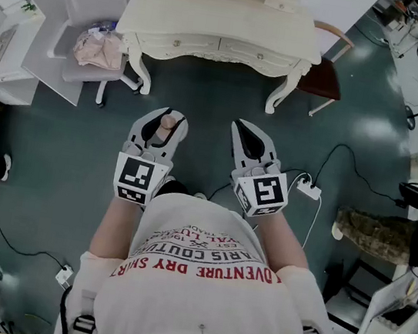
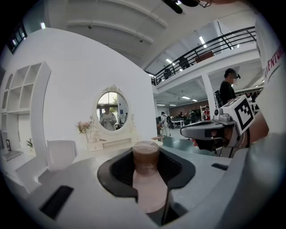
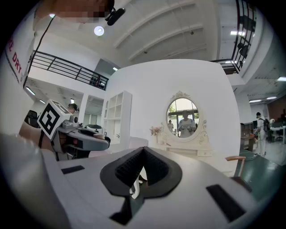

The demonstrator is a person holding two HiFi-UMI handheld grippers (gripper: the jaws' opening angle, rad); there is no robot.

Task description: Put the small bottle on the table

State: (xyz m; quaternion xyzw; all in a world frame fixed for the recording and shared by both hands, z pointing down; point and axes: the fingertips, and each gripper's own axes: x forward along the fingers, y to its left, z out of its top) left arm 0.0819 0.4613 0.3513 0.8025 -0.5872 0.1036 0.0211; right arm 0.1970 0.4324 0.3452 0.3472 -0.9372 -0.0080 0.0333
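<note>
At the left of centre in the head view, the left gripper has its jaws closed on the small bottle. They clamp the pale body, and the brown cap shows past the pads. I cannot tell whether it is truly upright. It hangs over the floor, well short of the cream worktop at the upper centre. The step probably calls for carrying it forward level and setting the base flat on a bare patch away from the edge. Only then should the jaws let go. At right of centre, the right gripper has its jaws together on nothing.
</note>
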